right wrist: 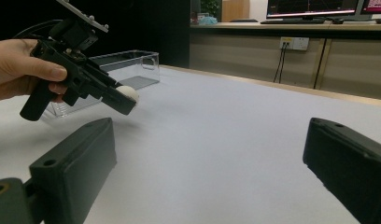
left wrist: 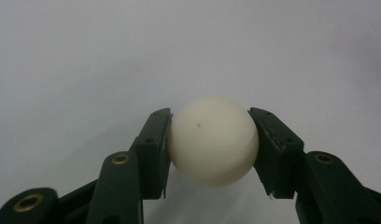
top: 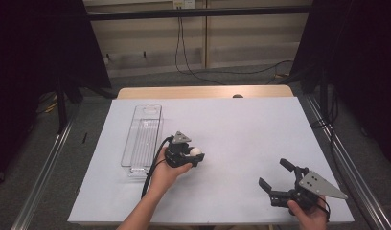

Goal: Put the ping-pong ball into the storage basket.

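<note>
**White ball clamped in left gripper, held above table sheet**

White ball (left wrist: 212, 140) gripped between both pads of left gripper (top: 192, 154), contact at widest girth, one pad at 9 o'clock and one at 3 o'clock of the sphere in the left gripper view. Held just clear of the white table sheet (top: 241, 129), slightly left of table centre in the high view. Clear plastic bin (top: 142, 139) lying at 9 o'clock of the ball, just beside the left hand (top: 166, 173).

Handling, judged from appearance:
- Smooth, matte, hollow-looking shell; probably very light, similar to a table-tennis ball.
- Stiff but thin; excess squeeze likely to dent or crack.
- Round and slick; prone to popping out if pads sit off the equator, and to rolling or bouncing once released.
- Best hold: across the full diameter, pads opposite each other, as shown.

Right gripper (top: 279, 179) resting at 4 o'clock of the ball, well apart, jaws spread wide with nothing between them.

Markings: one small dark speck on the ball's upper face; no brand, label or readable text on ball, bin or grippers. Distant monitor screens (right wrist: 312, 7) in the right gripper view too small to read.
</note>
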Action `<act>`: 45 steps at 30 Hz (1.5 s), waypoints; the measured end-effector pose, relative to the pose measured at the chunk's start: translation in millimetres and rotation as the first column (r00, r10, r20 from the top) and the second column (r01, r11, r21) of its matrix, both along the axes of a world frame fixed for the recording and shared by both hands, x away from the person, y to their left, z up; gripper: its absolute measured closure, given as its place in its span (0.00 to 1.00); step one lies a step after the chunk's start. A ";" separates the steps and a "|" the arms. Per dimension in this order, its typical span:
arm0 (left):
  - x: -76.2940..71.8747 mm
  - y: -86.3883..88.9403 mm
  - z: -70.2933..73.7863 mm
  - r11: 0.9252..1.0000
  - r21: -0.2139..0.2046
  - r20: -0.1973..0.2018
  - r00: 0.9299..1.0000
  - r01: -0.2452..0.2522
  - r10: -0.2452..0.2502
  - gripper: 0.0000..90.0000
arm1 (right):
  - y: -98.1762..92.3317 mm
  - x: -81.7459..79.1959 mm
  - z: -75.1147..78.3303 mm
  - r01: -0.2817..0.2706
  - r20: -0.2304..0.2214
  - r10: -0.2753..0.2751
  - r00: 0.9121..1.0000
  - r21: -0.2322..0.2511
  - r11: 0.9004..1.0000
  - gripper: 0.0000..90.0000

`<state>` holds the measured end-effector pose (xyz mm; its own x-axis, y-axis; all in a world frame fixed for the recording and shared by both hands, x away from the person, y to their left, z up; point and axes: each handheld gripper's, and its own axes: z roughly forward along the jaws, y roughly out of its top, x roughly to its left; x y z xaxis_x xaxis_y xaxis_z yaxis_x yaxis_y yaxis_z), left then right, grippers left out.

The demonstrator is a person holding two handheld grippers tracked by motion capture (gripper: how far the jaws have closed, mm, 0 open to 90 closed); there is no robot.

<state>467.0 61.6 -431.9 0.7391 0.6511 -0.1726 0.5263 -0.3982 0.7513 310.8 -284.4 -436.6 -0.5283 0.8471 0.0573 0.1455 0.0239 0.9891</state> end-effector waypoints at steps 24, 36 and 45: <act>-0.3 6.8 14.5 1.000 -0.005 0.007 1.000 0.000 0.000 0.57 | 0.2 -0.6 0.5 0.002 0.001 -0.002 1.000 -0.002 1.000 0.03; 0.1 9.4 16.8 1.000 -0.006 -0.017 1.000 -0.004 0.004 0.57 | 0.7 -0.1 0.0 -0.005 0.000 0.005 1.000 -0.002 1.000 0.03; 0.4 10.9 17.8 1.000 0.001 -0.030 1.000 -0.005 0.006 0.57 | -1.5 -0.6 0.6 -0.006 0.004 0.006 1.000 -0.006 1.000 0.02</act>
